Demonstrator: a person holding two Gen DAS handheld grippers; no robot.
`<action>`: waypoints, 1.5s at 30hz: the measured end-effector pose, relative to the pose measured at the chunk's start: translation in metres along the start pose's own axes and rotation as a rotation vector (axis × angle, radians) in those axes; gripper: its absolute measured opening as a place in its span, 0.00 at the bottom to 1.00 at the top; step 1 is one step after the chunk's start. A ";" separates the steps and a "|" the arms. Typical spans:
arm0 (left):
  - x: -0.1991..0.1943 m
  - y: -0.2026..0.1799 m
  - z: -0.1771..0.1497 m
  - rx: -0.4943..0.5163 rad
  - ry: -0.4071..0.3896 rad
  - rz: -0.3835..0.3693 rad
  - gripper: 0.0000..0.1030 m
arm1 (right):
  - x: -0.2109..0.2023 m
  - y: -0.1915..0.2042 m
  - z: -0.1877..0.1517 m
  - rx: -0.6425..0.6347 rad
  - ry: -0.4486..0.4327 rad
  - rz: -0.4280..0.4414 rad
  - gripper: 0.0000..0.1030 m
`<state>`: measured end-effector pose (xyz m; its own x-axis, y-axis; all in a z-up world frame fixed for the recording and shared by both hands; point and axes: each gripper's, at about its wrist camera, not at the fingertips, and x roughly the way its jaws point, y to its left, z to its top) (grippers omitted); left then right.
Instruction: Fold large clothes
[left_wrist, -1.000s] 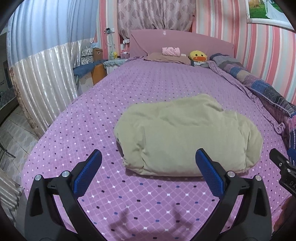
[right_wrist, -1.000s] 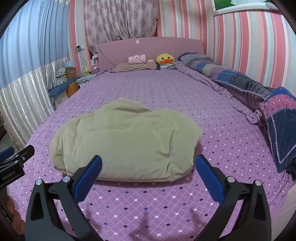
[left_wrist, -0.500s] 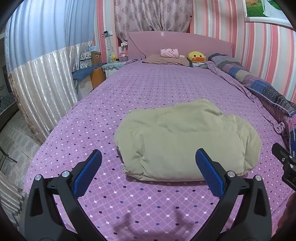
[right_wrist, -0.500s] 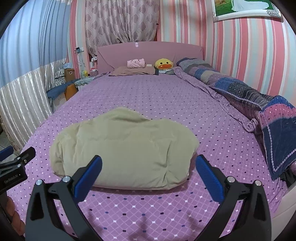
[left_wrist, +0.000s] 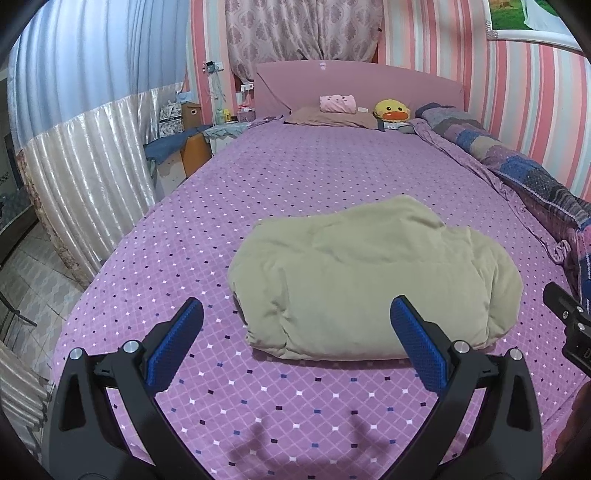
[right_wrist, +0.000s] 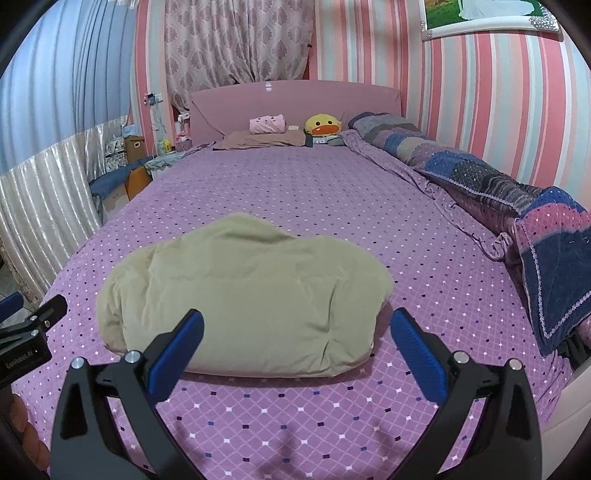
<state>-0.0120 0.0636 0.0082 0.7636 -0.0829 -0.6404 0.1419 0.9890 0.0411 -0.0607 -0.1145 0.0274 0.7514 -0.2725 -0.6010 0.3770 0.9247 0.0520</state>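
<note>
In the left wrist view, our left tool hangs above the purple dotted bed with its blue pads spread wide and nothing between them. The folded beige garment lies as a thick, puffy bundle at the centre of the frame, just beyond the pads and apart from them. At the right edge, low down, a black piece of our right tool pokes in. Along the right side of the bed runs a patchwork quilt. At the top centre, by the pink headboard, sit a yellow duck plush and a pink cushion.

In the right wrist view, our right tool is likewise released, pads wide apart and empty. The beige garment fills the centre and lower left of the frame, its near edge just behind the left pad, not touching it so far as we can tell. Part of our left tool shows at the left edge. The quilt lies heaped along the right of the frame.
</note>
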 end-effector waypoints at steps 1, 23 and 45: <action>0.000 0.000 0.000 0.002 0.003 -0.002 0.97 | 0.000 0.001 0.000 0.000 0.000 -0.002 0.98; -0.007 -0.004 0.000 0.021 -0.012 -0.013 0.97 | -0.007 -0.002 0.002 0.009 -0.009 -0.006 0.98; -0.013 -0.005 0.000 0.041 -0.034 -0.033 0.97 | -0.015 -0.004 0.008 0.004 -0.017 -0.012 0.98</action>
<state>-0.0224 0.0598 0.0166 0.7786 -0.1202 -0.6159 0.1926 0.9799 0.0522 -0.0690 -0.1163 0.0423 0.7557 -0.2885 -0.5879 0.3888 0.9201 0.0482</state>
